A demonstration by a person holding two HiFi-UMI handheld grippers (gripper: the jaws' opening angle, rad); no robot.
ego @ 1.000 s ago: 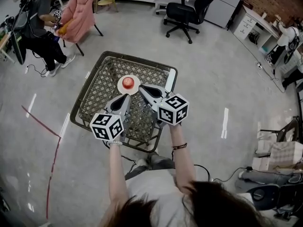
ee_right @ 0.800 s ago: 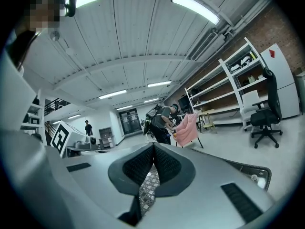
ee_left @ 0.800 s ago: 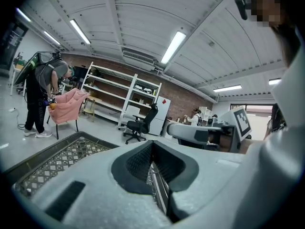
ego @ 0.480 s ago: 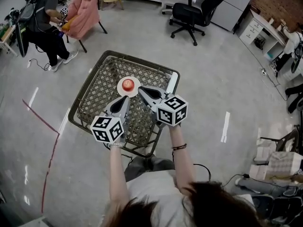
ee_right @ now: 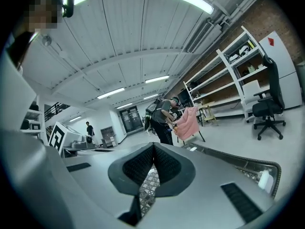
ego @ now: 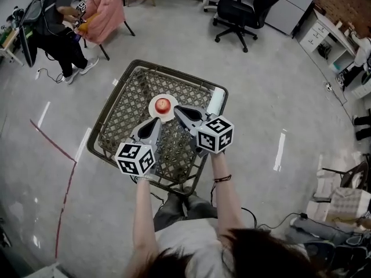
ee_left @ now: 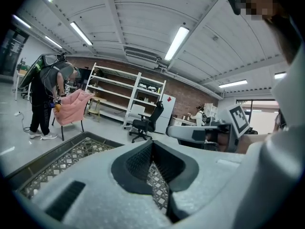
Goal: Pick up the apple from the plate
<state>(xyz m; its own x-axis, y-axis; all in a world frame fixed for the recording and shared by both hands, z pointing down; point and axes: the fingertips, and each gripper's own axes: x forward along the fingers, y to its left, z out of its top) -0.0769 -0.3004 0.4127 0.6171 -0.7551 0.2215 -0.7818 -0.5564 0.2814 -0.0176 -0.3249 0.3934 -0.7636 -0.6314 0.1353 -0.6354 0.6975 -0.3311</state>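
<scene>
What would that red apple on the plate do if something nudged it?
Being round and smooth, the apple would probably roll if nudged. The white plate looks fairly flat, so its rim may not stop it. The apple's full, even shape suggests that it is firm and would likely keep its form when squeezed.

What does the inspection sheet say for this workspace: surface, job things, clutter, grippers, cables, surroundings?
Surface: lattice basket standing on the grey floor.
Job's things: apple on the plate, mid-basket, not gripped.
Clutter: white bottle at the basket's right rim.
Grippers: left gripper and right gripper both shut, empty, tips beside the plate.
Cables: black cable on the floor, outside the basket.
Surroundings: office chair, pink cloth, a person.
</scene>
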